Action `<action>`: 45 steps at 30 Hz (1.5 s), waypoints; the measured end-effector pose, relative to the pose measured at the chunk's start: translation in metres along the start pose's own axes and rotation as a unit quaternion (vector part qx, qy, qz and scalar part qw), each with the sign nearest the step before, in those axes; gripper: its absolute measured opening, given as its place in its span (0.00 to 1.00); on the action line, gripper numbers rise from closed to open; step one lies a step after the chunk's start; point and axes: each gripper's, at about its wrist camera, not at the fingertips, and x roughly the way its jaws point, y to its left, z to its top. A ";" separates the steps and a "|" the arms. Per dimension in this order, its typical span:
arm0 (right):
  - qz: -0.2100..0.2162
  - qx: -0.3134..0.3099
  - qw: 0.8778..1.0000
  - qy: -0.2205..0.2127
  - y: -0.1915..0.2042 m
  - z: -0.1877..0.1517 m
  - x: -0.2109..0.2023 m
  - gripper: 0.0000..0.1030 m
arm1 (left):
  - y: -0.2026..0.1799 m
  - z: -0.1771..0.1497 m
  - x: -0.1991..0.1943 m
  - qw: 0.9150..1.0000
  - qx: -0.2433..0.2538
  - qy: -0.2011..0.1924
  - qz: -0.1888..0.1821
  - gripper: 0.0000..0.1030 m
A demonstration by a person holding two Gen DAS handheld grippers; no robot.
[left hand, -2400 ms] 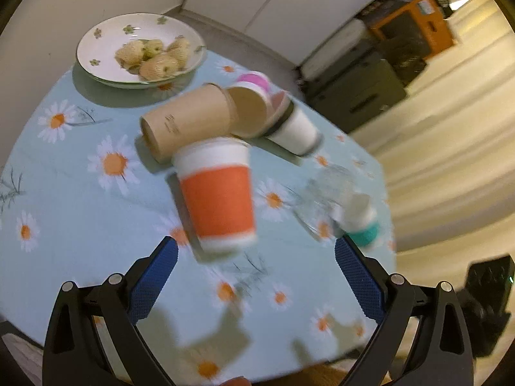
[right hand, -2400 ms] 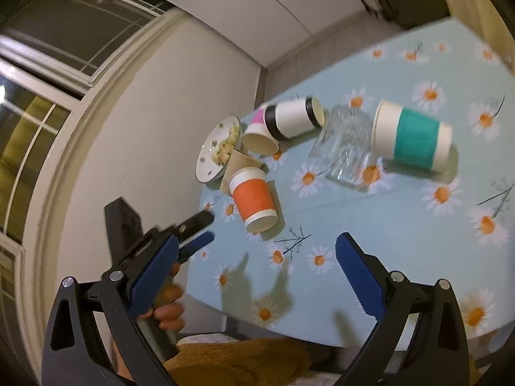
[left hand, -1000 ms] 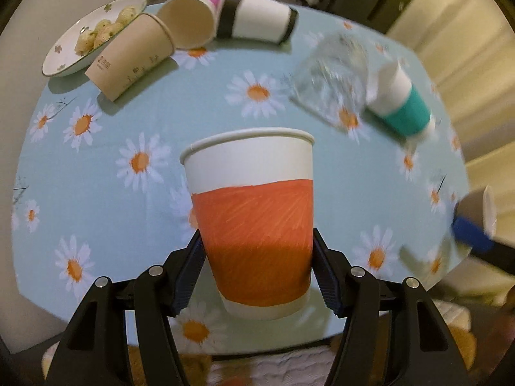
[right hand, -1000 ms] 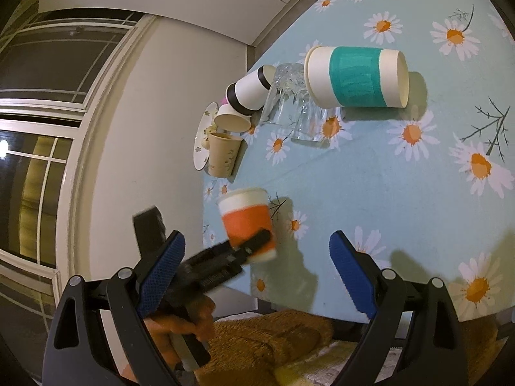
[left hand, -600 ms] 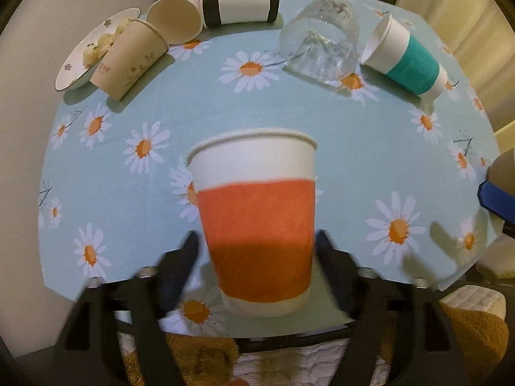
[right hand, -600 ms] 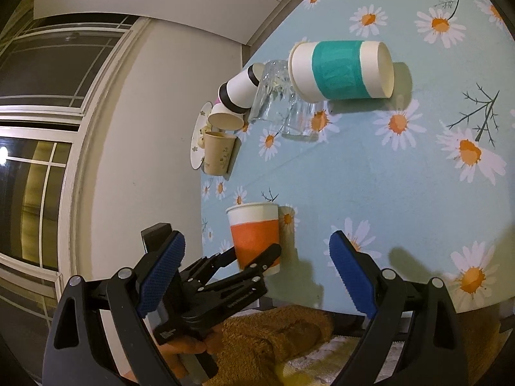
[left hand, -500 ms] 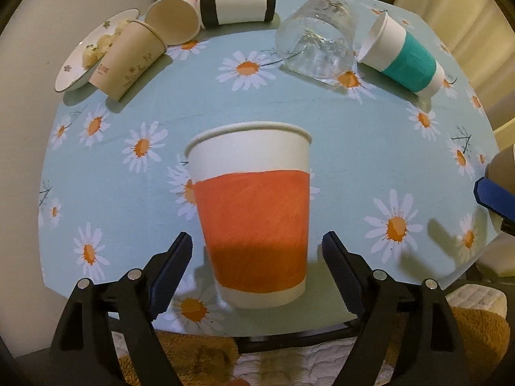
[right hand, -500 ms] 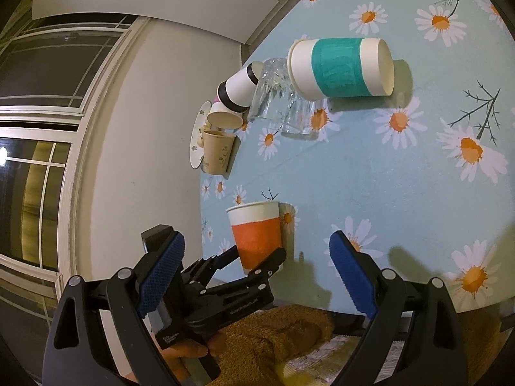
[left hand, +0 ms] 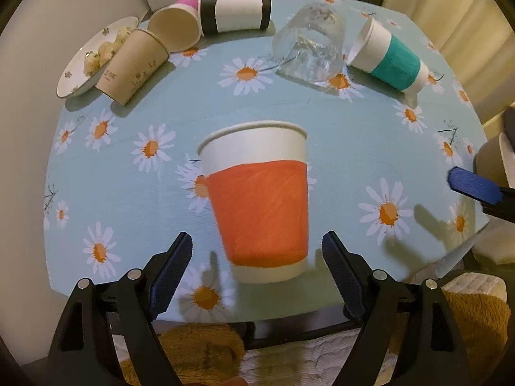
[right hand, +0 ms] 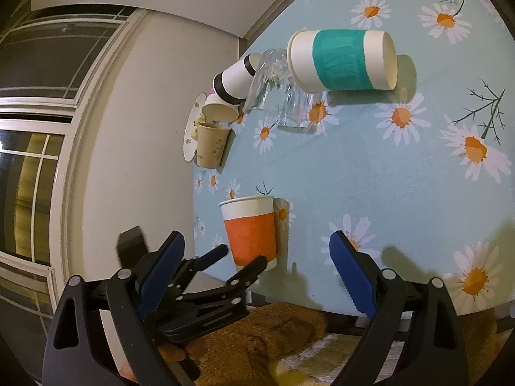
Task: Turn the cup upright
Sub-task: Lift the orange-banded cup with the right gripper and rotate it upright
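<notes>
An orange-and-white paper cup (left hand: 257, 202) stands upright, mouth up, near the front edge of the daisy tablecloth; it also shows in the right wrist view (right hand: 249, 233). My left gripper (left hand: 256, 257) is open, its blue pads apart on either side of the cup's base without touching it. It shows in the right wrist view (right hand: 241, 259) just in front of the cup. My right gripper (right hand: 254, 270) is open and empty, off the table's front edge to the right.
Lying on their sides at the back are a teal-banded cup (left hand: 391, 61), a glass (left hand: 310, 51), a black-banded white cup (left hand: 235, 11), a pink cup (left hand: 175, 29) and a brown cup (left hand: 133, 64). A plate of food (left hand: 87, 61) sits at back left.
My left gripper held the orange cup upright, set it on the table near the front edge, opened and has drawn back a little. The right gripper has barely moved.
</notes>
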 end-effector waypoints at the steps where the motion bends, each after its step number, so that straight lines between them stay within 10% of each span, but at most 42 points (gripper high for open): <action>1: -0.003 -0.002 1.000 0.002 0.000 0.000 0.002 0.88 | 0.001 0.000 -0.003 1.000 -0.001 -0.002 -0.003 0.79; 14: -0.073 -0.073 0.993 0.054 0.030 -0.010 0.059 0.88 | 0.061 -0.052 -0.034 0.992 -0.036 -0.098 -0.077 0.79; 25: -0.129 -0.115 0.982 0.079 0.058 -0.014 0.109 0.88 | 0.108 -0.092 -0.046 0.964 -0.087 -0.222 -0.122 0.79; 45: -0.175 -0.122 0.972 0.097 0.061 -0.002 0.152 0.64 | 0.121 -0.101 -0.026 0.964 -0.100 -0.208 -0.129 0.79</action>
